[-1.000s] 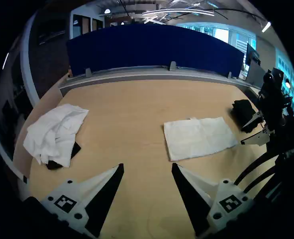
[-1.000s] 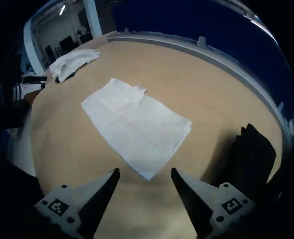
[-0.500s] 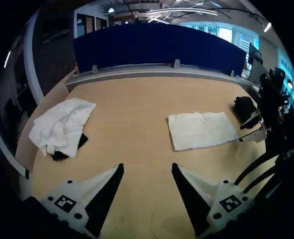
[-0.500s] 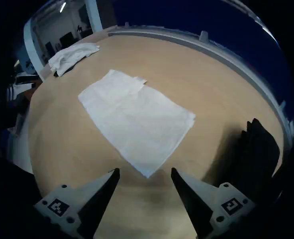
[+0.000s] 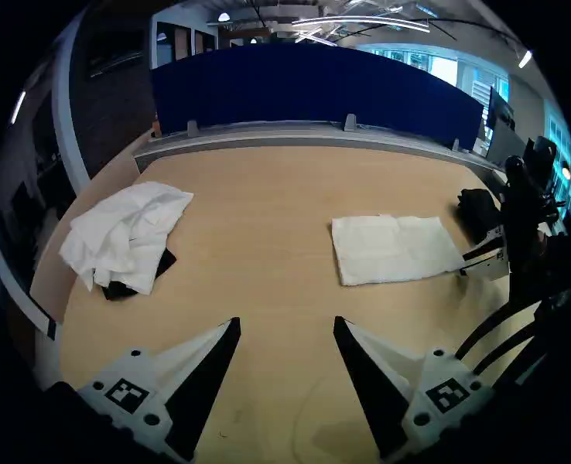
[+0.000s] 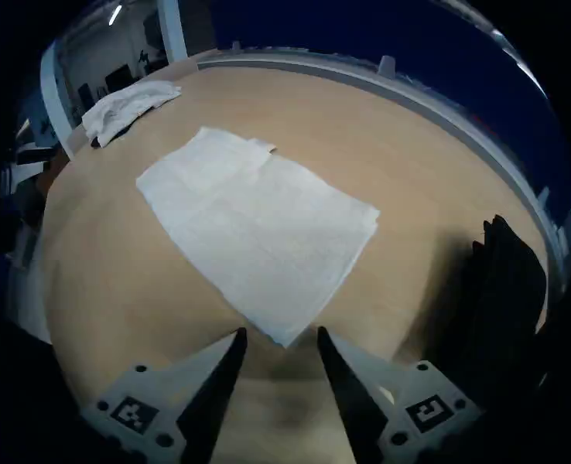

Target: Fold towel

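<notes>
The towel (image 6: 258,224) lies flat on the table (image 6: 409,178), a pale oblong spread out slantwise, with a small flap doubled over at its far edge. In the right gripper view its near corner points straight at the camera and reaches into the gap between the two fingers of the right gripper (image 6: 282,331). Those jaws stand narrowly apart, a finger on either side of the corner, and bare gaps show between cloth and fingers (no pinch that can be seen). How high the fingertips hang over the wood cannot be told.

In the left gripper view the towel (image 5: 394,249) sits well ahead and off to the right of the left gripper (image 5: 285,321), whose jaws are spread wide with only bare table (image 5: 270,193) between them. At the towel's right end the right gripper (image 5: 487,259) shows again, farther off, its pale fingers at the cloth's near right corner.

Just beyond the towel's right side lies a black cloth (image 6: 510,301), also seen small in the left gripper view (image 5: 477,210). Well apart on the table's left edge is a rumpled white pile (image 5: 127,236), with something dark poking out from under it. A blue screen (image 5: 309,85) stands along the table's far edge.
</notes>
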